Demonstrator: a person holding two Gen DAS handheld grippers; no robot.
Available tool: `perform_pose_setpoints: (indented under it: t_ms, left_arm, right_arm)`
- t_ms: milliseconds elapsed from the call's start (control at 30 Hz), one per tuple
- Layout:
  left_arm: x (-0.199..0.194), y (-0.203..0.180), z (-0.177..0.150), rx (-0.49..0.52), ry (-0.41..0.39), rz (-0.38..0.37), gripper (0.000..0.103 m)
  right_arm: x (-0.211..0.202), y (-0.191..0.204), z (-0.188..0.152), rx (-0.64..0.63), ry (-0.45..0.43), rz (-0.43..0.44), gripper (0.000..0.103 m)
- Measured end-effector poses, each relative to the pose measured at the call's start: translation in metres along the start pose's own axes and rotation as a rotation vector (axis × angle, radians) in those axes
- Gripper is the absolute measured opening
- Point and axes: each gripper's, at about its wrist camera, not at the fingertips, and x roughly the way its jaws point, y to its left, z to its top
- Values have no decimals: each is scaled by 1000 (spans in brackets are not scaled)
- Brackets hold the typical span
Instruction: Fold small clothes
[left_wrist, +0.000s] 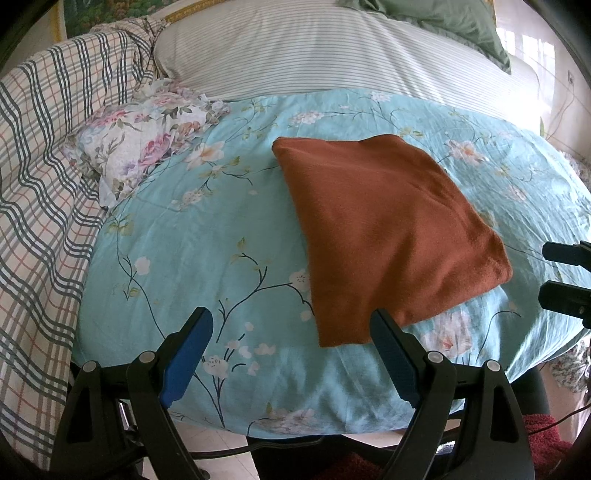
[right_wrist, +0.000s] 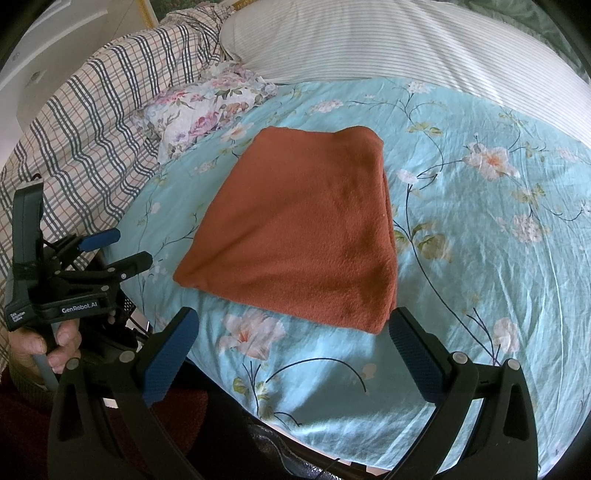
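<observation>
Item: rust-orange knitted cloth, folded into a thick rectangle (left_wrist: 388, 236), lying flat on the pale blue flower-printed sheet (left_wrist: 184, 258) that covers the near part of the bed, roughly mid-sheet and nearer the front edge than the pillows

Condition: already doubled over at least once; layered edges show along the right side in the right wrist view; top face smooth, corners fairly square

Handling, as judged from where I stand: soft, limp, light; no stiffness, so it will sag and the layers may slide apart if lifted by one corner only. Nappy surface should grip well against the pads, not slippery. Not fragile

Where to take hold: the two near corners, or the near edge, pinching through all layers at once so the stack moves as one

Left gripper (left_wrist: 291, 325): jaws standing wide, nothing between them; its right blue pad (left_wrist: 393, 354) overlaps the cloth's near corner in view, contact not certain

Right gripper (right_wrist: 293, 325): jaws likewise spread wide and empty, poised just short of the cloth's near edge

Surroundings: crumpled white rose-print fabric (left_wrist: 147, 144) at the sheet's far left, well apart from the cloth; plaid checked blanket (left_wrist: 48, 166) on the left; striped white pillow (left_wrist: 314, 48) behind
</observation>
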Motion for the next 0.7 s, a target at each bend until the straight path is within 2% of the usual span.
perform_pose_setpoints:
  t_ms: [700]
  left_arm:
    - [0, -7, 1, 6, 0, -8, 87]
  right_arm:
    - [-1, -1, 1, -5, 0, 2, 103]
